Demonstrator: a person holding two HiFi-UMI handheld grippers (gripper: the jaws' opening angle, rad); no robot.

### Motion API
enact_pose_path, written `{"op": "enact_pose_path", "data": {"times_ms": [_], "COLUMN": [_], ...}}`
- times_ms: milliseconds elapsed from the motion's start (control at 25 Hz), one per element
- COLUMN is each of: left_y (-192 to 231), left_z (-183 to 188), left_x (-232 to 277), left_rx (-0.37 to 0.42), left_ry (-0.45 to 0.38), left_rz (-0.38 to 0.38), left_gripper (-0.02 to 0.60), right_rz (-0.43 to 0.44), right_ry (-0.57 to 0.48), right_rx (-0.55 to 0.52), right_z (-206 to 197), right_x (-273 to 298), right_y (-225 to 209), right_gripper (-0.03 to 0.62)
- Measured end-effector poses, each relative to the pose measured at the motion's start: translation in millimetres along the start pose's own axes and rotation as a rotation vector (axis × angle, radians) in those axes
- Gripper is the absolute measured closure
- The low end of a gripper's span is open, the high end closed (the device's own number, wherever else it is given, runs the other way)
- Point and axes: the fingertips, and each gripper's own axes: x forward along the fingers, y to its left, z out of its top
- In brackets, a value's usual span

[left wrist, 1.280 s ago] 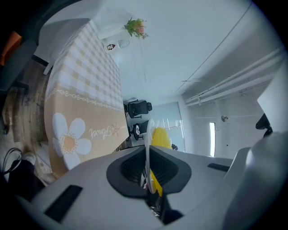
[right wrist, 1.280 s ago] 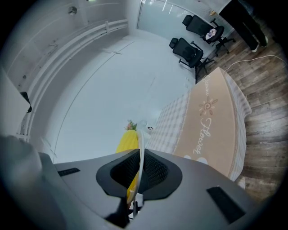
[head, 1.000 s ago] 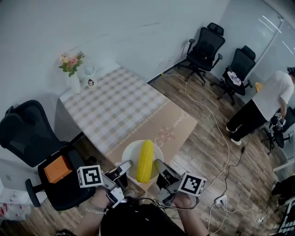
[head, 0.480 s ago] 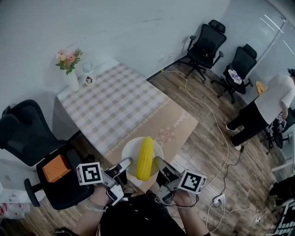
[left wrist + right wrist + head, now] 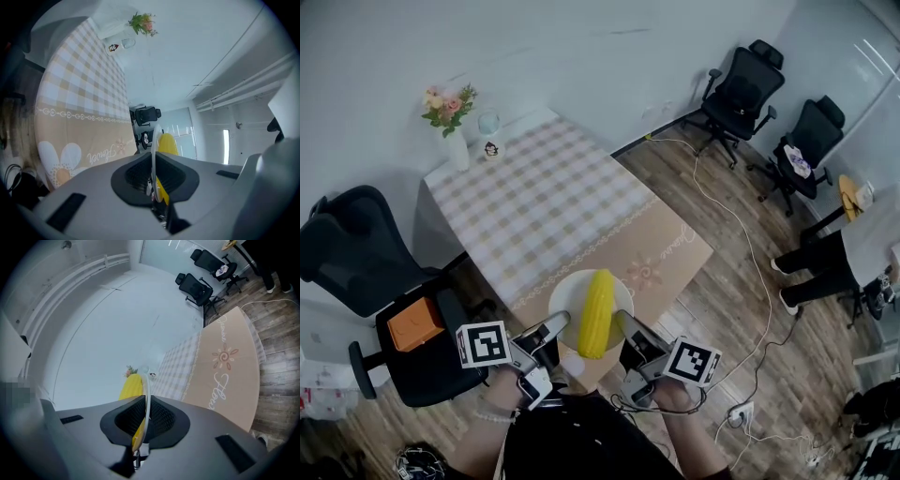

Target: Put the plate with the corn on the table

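A white plate [image 5: 570, 293] carries a yellow corn cob [image 5: 596, 313] lying lengthwise on it. Both grippers hold the plate just above the near end of the table [image 5: 553, 211], which has a checked and beige cloth. My left gripper [image 5: 555, 329] is shut on the plate's left rim and my right gripper [image 5: 623, 327] on its right rim. In the left gripper view the plate rim [image 5: 153, 151] runs edge-on between the pads, with the corn [image 5: 167, 142] behind it. The right gripper view shows the same: plate rim [image 5: 146, 397] and corn [image 5: 130, 386].
A vase of flowers [image 5: 450, 117], a glass [image 5: 488, 122] and a small figurine [image 5: 491, 148] stand at the table's far end. A black chair with an orange item [image 5: 415, 324] is on the left. Office chairs [image 5: 741, 89], a person [image 5: 848, 253] and a floor cable [image 5: 755, 281] are on the right.
Both grippers keep their hold on the plate, which stays over the table's near end. The head view has shifted a little, and the person at the right has moved farther right.
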Motion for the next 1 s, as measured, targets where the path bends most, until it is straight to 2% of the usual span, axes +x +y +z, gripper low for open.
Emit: {"op": "enact_pose_path", "data": {"times_ms": [240, 480, 600, 680, 840, 1000], "left_y": [8, 22, 29, 33, 44, 56], "left_z": [4, 21, 23, 20, 31, 34], "left_x": [10, 16, 21, 22, 30, 44], "left_rx": [0.002, -0.008, 0.021, 0.015, 0.064, 0.051], "left_ry": [-0.012, 0.000, 0.008, 0.011, 0.030, 0.027], "left_rz": [0.012, 0.026, 0.037, 0.042, 0.059, 0.066], "left_gripper": [0.555, 0.555, 0.554, 0.555, 0.555, 0.555], "right_rz": [0.002, -0.036, -0.093, -0.101, -0.105, -0.119], "right_ry": [0.016, 0.026, 0.037, 0.044, 0.052, 0.066], "right_rx": [0.018, 0.047, 0.085, 0.088, 0.091, 0.094], "right_z": [3, 4, 0, -3, 0, 5], "right_x": [7, 25, 22, 22, 33, 38], "right_y": [-13, -28, -45, -52, -62, -80], "right_gripper": [0.543, 0.543, 0.543, 0.543, 0.543, 0.543]}}
